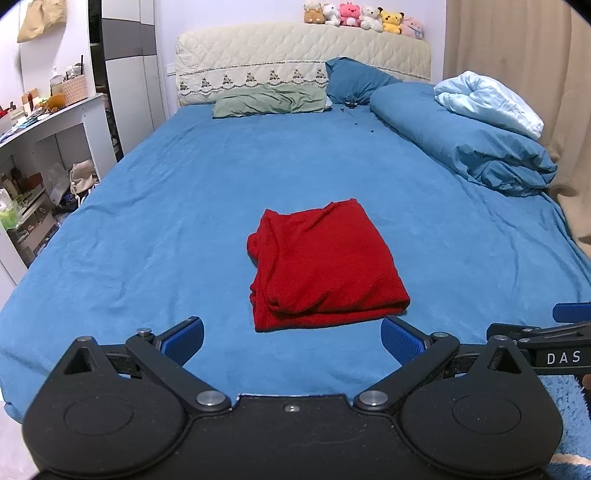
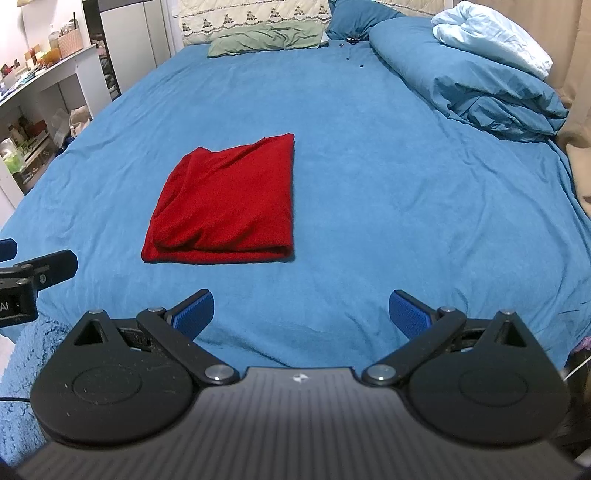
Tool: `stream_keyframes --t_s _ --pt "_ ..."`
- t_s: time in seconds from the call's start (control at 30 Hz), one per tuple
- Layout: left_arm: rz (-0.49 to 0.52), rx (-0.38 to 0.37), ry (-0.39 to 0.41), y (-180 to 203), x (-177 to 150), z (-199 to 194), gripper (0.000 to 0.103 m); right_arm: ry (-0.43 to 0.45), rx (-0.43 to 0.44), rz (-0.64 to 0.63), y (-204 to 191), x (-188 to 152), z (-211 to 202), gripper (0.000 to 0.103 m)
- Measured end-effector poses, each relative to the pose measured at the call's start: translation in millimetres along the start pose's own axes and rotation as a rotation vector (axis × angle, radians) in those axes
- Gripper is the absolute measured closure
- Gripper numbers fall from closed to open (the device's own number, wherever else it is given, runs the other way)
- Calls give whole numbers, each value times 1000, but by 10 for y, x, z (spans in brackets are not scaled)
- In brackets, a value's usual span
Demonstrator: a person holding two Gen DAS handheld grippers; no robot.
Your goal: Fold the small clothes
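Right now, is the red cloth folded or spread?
Folded: the red cloth lies in a compact rectangle with stacked layers at its near edge.

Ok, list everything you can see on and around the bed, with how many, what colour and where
red garment: one, red, folded, middle of the bed near the foot
bed sheet: one, blue, covering the mattress
green pillow: one, pale green, at the headboard
blue pillow: one, blue, propped against the headboard
blue duvet: one, blue, bundled along the bed's right side
light blue blanket: one, light blue, on top of the duvet
headboard: one, cream, quilted
plush toys: about six, mixed colours, on the headboard
shelf unit: one, white, cluttered, left of the bed
curtain: one, beige, far right
left gripper: one, black with blue pads, open, empty
right gripper: one, black with blue pads, open, empty
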State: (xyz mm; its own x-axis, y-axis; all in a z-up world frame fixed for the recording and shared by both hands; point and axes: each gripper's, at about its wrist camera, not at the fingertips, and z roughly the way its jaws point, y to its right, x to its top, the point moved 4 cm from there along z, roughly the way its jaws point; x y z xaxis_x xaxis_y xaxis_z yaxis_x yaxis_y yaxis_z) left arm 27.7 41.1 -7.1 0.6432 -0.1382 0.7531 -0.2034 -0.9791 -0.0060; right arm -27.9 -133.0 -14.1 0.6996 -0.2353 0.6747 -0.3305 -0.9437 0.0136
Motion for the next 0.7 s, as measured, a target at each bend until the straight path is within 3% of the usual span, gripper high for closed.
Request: stream_keyframes --t_s 0.7 --pt "10 15 -3 27 -2 16 0 -2 0 -2 -12 -14 1 0"
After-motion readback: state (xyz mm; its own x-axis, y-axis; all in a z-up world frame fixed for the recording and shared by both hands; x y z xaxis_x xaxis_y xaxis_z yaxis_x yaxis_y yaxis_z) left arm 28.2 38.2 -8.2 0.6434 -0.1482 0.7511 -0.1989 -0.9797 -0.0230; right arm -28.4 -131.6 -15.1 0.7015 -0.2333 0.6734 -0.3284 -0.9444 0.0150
